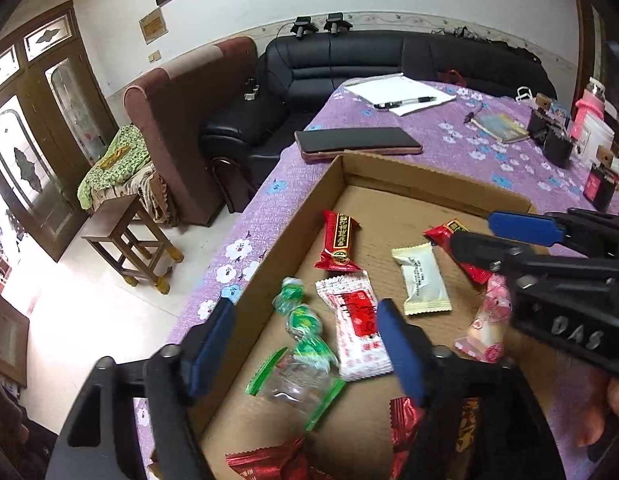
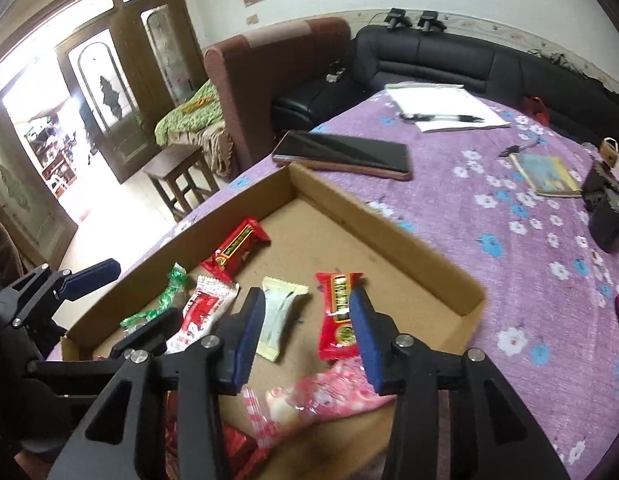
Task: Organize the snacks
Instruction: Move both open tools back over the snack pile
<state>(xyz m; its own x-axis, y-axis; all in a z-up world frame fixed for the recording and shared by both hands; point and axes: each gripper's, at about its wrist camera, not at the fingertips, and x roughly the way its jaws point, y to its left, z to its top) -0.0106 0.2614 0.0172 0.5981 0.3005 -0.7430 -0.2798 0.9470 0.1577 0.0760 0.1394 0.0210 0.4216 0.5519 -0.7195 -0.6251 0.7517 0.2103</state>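
Hand-held gripper (image 1: 305,344) — purple floral tablecloth (image 1: 449,140), sofa (image 1: 349,64)

Daylight is being thrown in thru the glass doors (image 2: 49,120), w/ the floor (image 1: 109,300) nearby being blown out to white. Edges are being bent and darkened by fisheye distortion; the pink wrapper (image 2: 309,400) is being smeared by motion blur.

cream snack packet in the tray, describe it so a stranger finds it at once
Start at the cardboard tray on the purple flowered tablecloth. Near the tray's middle lies the cream packet, between a red-and-white wrapper and a red bar. It is the only pale, plain packet, with small dark print and no red, green or pink.
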